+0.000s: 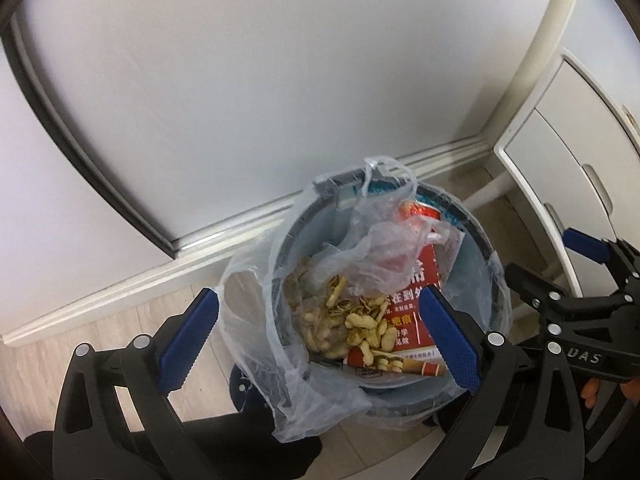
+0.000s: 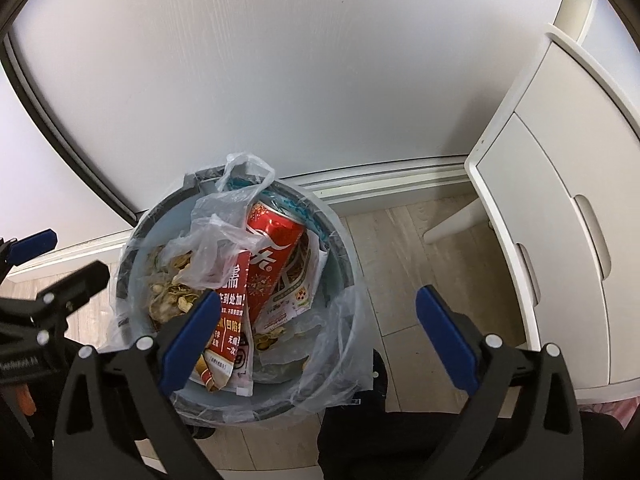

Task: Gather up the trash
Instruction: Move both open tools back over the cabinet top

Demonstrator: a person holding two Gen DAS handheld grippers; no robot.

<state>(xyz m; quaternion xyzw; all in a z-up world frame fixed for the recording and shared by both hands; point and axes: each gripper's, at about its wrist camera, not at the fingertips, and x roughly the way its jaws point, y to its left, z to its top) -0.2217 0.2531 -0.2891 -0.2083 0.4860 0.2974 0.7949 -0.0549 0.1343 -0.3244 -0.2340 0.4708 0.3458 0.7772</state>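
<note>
Trash fills a round grey bin (image 1: 486,248) that stands on pale wood-look floor (image 2: 404,248), low in the middle of the left wrist view and lower left of centre in the right wrist view. Inside lie peanut shells (image 1: 360,322), a red can (image 2: 272,248), a red printed leaflet (image 1: 424,276) and a crumpled clear bag (image 2: 212,252). A thin clear liner (image 1: 248,320) hangs over the rim, slack on the near side, one loop standing up at the far edge.

Behind the bin's far rim run a white skirting board (image 2: 380,184) and a pale wall panel (image 1: 280,80), close behind. To the right stands a white cabinet (image 2: 540,220) with a slim leg; a strip of bare floor separates it from the bin.

Left gripper (image 1: 320,332) hangs over the near rim with its blue pads wide apart and nothing between them but the view of the trash below; one pad (image 1: 188,344) sits over the liner's outer fold, the other over the leaflet. Right gripper (image 2: 316,340) also stands wide, gripping nothing, its left pad (image 2: 188,344) over the bin, its right pad over open floor. Dark trouser legs (image 2: 352,440) crowd the bottom edge.
</note>
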